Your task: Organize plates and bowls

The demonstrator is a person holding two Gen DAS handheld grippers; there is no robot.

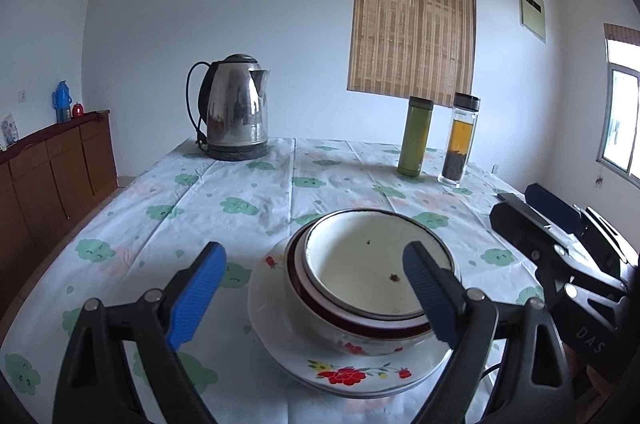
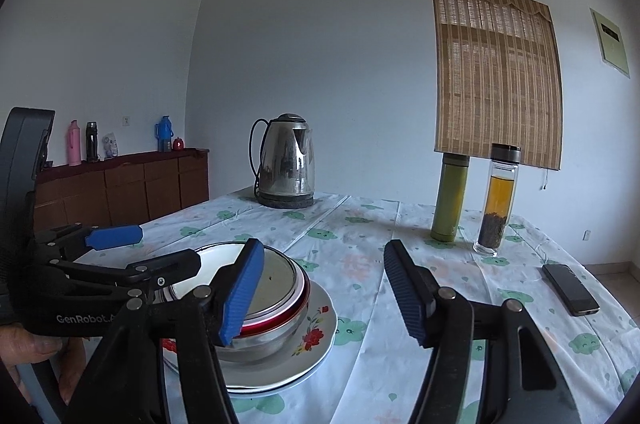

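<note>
Bowls (image 1: 372, 284): two nested, on stacked plates (image 1: 352, 376); left tool (image 1: 316, 288), right tool (image 2: 324, 292) both released.

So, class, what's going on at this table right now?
A person holds a pair of tongs in each hand over a flower-print tablecloth. Both the left tongs and the right tongs are open and hold nothing. The bowls are already nested and sit on the stacked floral plates. A kettle, two bottles and a phone stand apart.
</note>
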